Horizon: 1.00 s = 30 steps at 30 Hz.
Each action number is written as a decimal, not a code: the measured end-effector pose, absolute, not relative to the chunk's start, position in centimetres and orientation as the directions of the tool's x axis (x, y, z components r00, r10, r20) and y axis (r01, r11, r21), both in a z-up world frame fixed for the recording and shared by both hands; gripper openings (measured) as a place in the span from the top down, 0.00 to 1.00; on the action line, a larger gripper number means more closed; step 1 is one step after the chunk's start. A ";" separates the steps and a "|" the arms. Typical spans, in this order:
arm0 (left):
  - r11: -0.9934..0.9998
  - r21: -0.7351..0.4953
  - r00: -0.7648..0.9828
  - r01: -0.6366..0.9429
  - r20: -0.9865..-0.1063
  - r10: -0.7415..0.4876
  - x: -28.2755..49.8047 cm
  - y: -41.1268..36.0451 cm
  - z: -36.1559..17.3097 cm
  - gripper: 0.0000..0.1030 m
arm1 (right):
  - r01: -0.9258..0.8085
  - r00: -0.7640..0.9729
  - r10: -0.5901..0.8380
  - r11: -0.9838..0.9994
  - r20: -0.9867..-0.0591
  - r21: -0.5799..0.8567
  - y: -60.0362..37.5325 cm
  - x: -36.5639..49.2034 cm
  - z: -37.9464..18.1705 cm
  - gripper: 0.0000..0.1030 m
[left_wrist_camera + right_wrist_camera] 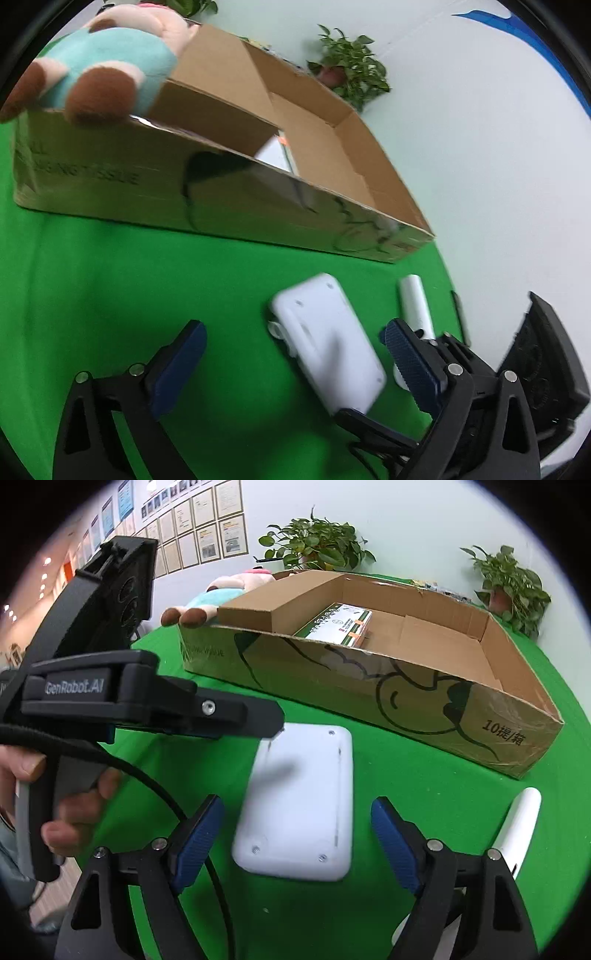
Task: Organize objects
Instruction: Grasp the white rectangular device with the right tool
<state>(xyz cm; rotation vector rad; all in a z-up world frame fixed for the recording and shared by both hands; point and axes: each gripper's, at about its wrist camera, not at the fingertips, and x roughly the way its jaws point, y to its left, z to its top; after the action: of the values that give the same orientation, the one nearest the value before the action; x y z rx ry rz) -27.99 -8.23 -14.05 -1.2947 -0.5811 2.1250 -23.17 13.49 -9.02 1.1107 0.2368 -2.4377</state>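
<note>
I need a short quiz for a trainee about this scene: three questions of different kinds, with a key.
1. True or false: the cardboard box is empty.
2. What lies on the green cloth in front of the right gripper? A) white flat device B) red cup C) book
3. Fill in: the plush toy rests at the box's ____.

Key:
1. False: a green and white packet lies inside.
2. A: the white flat device, untouched; both the right gripper and the left gripper are open.
3. End, partly over its rim.
</note>
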 end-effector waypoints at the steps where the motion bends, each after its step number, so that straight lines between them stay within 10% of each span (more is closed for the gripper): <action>1: -0.730 -0.634 -0.353 -0.256 -0.642 0.681 -27.8 -8.1 -14.1 0.09 | 0.459 -0.585 -0.308 -0.889 -0.750 0.006 13.8 -23.1 -9.2 0.21; 30: -0.644 -0.726 -0.260 -0.239 -0.591 0.763 -28.3 -5.7 -16.0 0.48 | 0.401 -0.569 -0.272 -0.916 -0.776 0.027 13.6 -23.3 -10.2 0.35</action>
<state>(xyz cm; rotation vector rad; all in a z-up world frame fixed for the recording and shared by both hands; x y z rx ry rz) -28.34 -5.68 -15.98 -1.3276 -0.6726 1.9596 -23.33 13.58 -10.16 1.1893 0.2139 -2.4793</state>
